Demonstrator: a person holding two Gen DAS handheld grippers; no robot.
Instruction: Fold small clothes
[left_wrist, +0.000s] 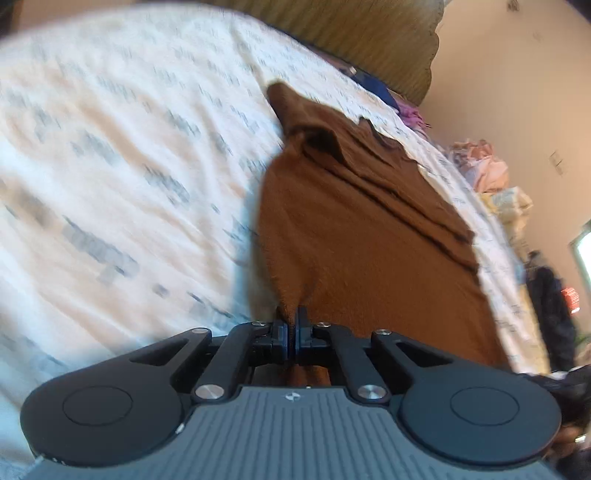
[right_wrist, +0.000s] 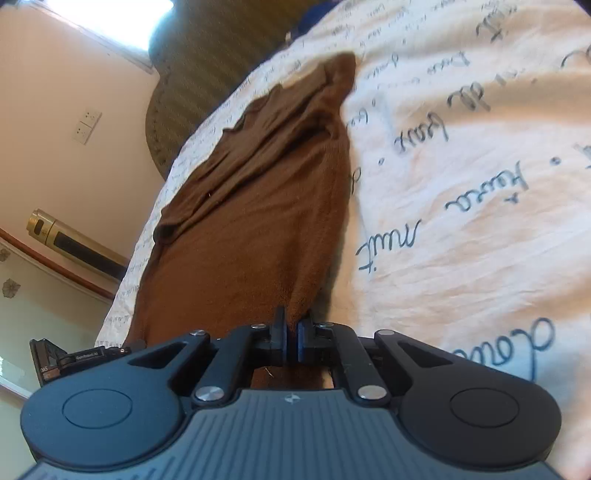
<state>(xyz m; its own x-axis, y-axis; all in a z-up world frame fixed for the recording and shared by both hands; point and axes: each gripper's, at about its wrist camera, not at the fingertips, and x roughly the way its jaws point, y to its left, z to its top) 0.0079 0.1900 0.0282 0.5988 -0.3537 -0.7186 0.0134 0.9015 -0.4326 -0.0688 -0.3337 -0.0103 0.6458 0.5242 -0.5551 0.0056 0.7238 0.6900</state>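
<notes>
Brown garment (left_wrist: 369, 236) lay on the bedsheet (left_wrist: 110, 147), pinched at near hem.
L gripper (left_wrist: 291, 325) & R gripper (right_wrist: 290, 325) both clamped tight on its edge.

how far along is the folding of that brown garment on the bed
Early to middle. Done: the brown garment lies stretched long on the printed sheet, and layered folds at its far end suggest one fold is already in. In hand: the left gripper and the right gripper are each shut on the near edge of the cloth. Left: carry that edge over toward the far end, then let go.
</notes>
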